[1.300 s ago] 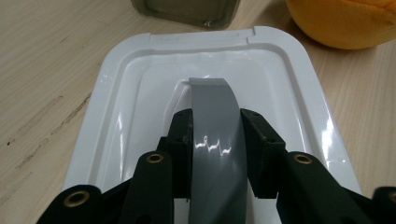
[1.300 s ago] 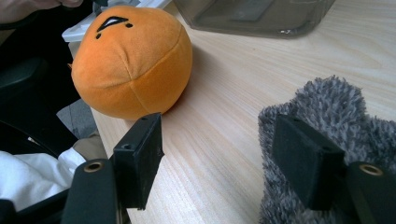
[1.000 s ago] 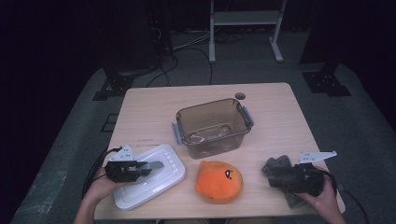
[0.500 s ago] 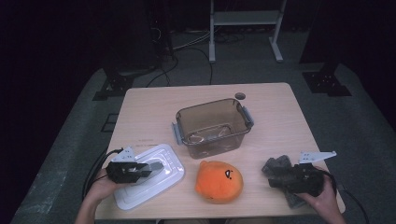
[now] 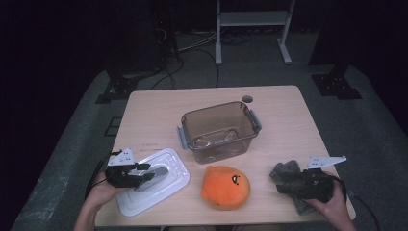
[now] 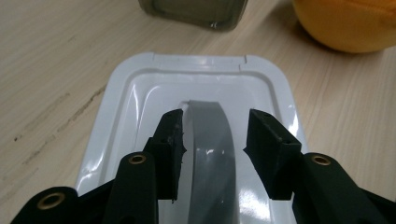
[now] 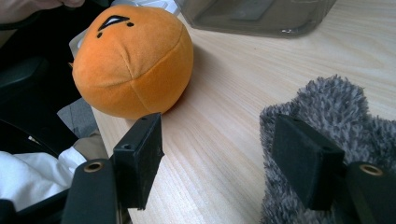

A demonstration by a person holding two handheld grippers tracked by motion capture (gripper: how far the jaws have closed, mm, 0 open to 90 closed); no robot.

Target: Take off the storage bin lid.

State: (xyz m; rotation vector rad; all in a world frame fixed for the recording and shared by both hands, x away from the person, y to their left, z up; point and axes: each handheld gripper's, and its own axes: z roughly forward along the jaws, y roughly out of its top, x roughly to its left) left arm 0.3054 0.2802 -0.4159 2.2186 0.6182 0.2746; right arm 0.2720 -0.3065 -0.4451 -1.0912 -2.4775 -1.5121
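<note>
Our left tool [image 6: 212,149] has just been opening, and the grey handle [image 6: 211,140] of the white lid [image 5: 156,182] sits between its jaws, apart from both pads. Our right tool [image 7: 219,154] is released, with the grey fuzzy cloth [image 7: 322,116] at its right jaw and the orange plush [image 5: 226,186] ahead on the counter [image 5: 154,120]. If we lift now, the lid probably stays behind.

The white lid [image 5: 153,182] lies flat on the table's near left corner, rounded-rectangular with a raised rim and a grey strap handle [image 6: 212,154] arching along its middle. It sits skewed to the table edge, just left of the orange plush.
</note>
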